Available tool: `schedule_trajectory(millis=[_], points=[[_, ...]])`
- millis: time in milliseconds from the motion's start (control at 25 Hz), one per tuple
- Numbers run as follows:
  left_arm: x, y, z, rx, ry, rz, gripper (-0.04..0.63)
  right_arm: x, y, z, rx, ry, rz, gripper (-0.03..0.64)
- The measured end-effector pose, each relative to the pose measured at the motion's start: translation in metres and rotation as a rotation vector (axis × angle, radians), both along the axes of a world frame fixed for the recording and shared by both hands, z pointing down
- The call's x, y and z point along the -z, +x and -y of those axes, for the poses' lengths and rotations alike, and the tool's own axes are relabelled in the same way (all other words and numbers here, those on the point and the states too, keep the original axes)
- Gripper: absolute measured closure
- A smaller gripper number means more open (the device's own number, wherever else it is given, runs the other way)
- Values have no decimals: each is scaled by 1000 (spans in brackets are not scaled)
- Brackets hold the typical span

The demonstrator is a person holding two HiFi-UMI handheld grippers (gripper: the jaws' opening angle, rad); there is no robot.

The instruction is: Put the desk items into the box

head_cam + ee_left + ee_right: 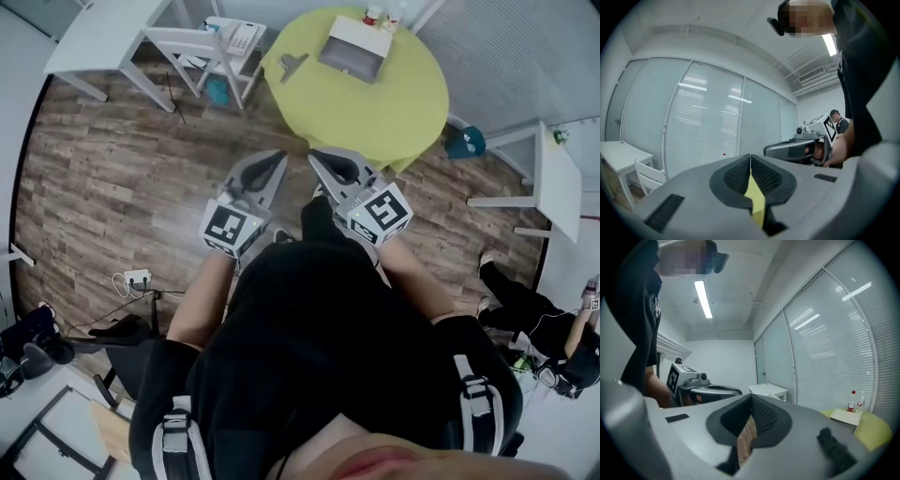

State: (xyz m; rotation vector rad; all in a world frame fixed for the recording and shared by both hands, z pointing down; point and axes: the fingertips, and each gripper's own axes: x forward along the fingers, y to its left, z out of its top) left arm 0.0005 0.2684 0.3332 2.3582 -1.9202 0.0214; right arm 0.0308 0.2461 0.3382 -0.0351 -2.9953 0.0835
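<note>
**Fingers (733, 177) pressed together on both sides, nothing pinched**

Looking along the left gripper (279, 156) and the right gripper (317, 156), I see each pair of jaws closed tip to tip. Only a sliver of background shows through each gap, so I read both as empty. They sit side by side in front of my operator's waist, both aimed at the round yellow-green table (412, 103), which is well apart from them across the wood floor (112, 187).

The box (352, 49) rests on the far half of that table, toward its middle. A dark clip-like item (292, 64) (the only loose desk item I can make out there) lies at the table's left edge, nearer me than the box. Its long axis slants from that edge in toward the box. It lies ahead of the fingertips, a shade more in line with the left gripper, so I judge that hand the nearer one for a first pick.
</note>
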Motion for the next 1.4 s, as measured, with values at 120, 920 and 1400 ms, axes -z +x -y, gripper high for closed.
schedule_trajectory(millis=[120, 920, 1400], points=[[0, -8, 14, 11, 0, 19, 580, -2, -9, 13, 17, 6, 6, 600], [-10, -63, 183, 97, -46, 41, 581, -7, -67, 182, 93, 48, 11, 600], [-27, -89, 261, 156, -80, 29, 581, -22, -95, 263, 149, 8, 21, 600]])
